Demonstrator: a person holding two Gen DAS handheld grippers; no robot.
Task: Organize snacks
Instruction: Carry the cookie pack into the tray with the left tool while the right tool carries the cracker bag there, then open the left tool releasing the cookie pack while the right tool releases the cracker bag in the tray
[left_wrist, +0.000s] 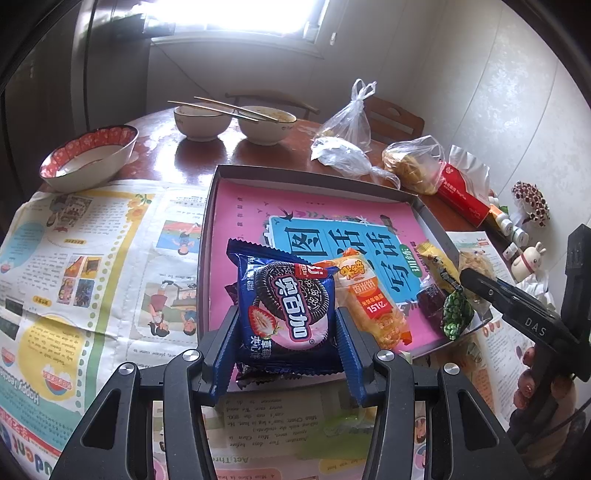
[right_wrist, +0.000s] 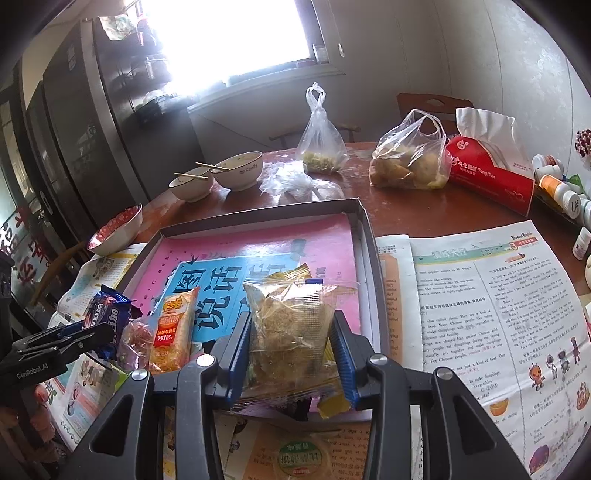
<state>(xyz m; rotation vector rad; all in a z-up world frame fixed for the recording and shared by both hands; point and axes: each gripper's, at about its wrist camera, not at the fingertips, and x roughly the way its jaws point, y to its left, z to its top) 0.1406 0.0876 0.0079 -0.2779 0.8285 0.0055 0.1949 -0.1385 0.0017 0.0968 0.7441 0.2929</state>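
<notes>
Blue Oreo pack (left_wrist: 286, 306) clamped between left gripper (left_wrist: 286, 332) pads, held over near edge of grey tray (left_wrist: 317, 173). Right gripper (right_wrist: 291, 354) closed on clear-wrapped crumbly snack (right_wrist: 290, 325), also at tray's near edge, right side. Orange rice cracker pack (left_wrist: 369, 299) lies flat in tray on pink book (left_wrist: 258, 206), just beside Oreo pack. Green pea packet (left_wrist: 456, 314) at tray's right corner. Tray sits on newspaper (left_wrist: 74, 258) over wooden table (left_wrist: 207, 151).
</notes>
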